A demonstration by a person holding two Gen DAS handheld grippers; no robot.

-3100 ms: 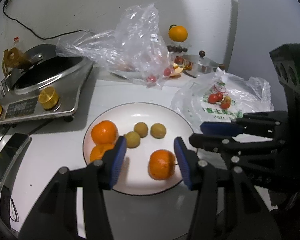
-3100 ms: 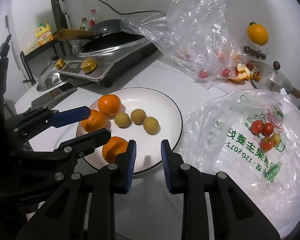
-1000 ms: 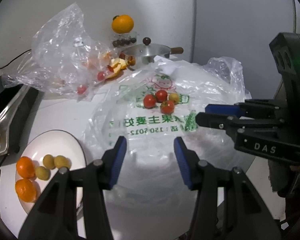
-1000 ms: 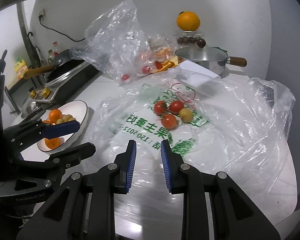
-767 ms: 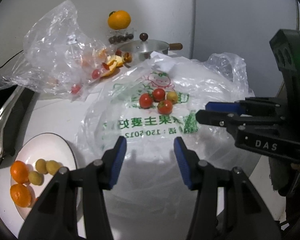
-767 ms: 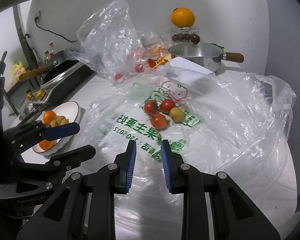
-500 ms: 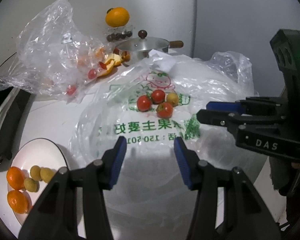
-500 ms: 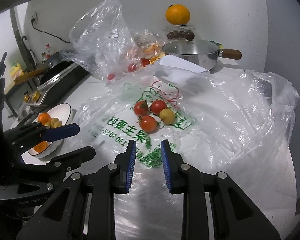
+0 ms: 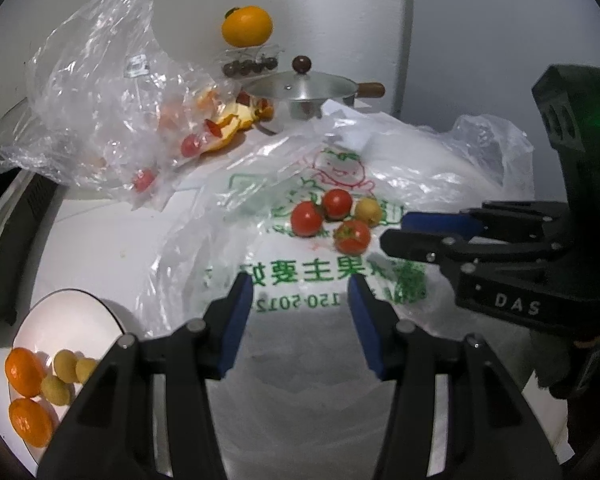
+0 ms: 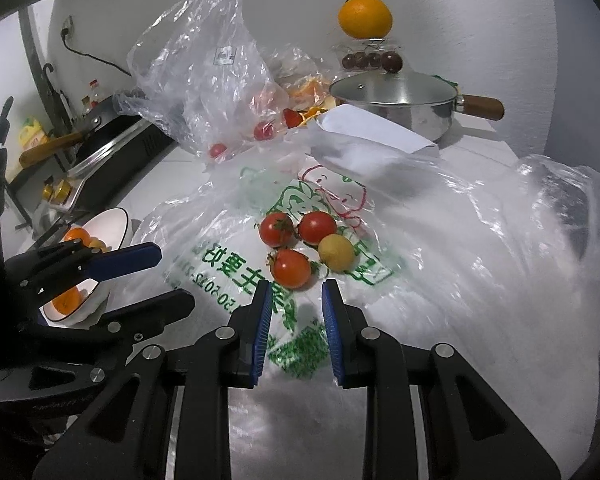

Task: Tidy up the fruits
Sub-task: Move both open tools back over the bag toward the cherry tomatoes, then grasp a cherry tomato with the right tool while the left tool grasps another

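Your left claw point(image 9: 300, 292) hung part open over the printed white plastic bag point(image 9: 324, 280) with nothing between its blue pads. Your right claw point(image 10: 294, 300) sat at its narrowest, a slim gap showing between the pads, which gripped nothing; its tips stood just short of the nearest tomato.

The small fruits lay in a tight cluster on top of the bag: three red cherry tomatoes point(image 10: 290, 268) and one small yellow tomato point(image 10: 336, 252), four in all, touching or nearly touching each other. Bare bag film lay open around the cluster on its near and right sides, while a folded white paper point(image 10: 372, 128) and the steel saucepan with a wooden handle point(image 10: 400, 100) closed off the far side.

To the left, across a strip of bare white worktop point(image 9: 100, 240), stood the round white plate with a dark rim point(image 9: 68, 316); in the left view it carried two oranges point(image 9: 24, 368) and three small yellow-green fruits point(image 9: 66, 364) at its left part, leaving its right part free. A crumpled clear plastic bag point(image 9: 100, 100) with a few red fruits inside crowded the far left, beside the edge of a stove point(image 9: 8, 232). One large orange point(image 9: 247, 26) rested on a clear box at the wall.
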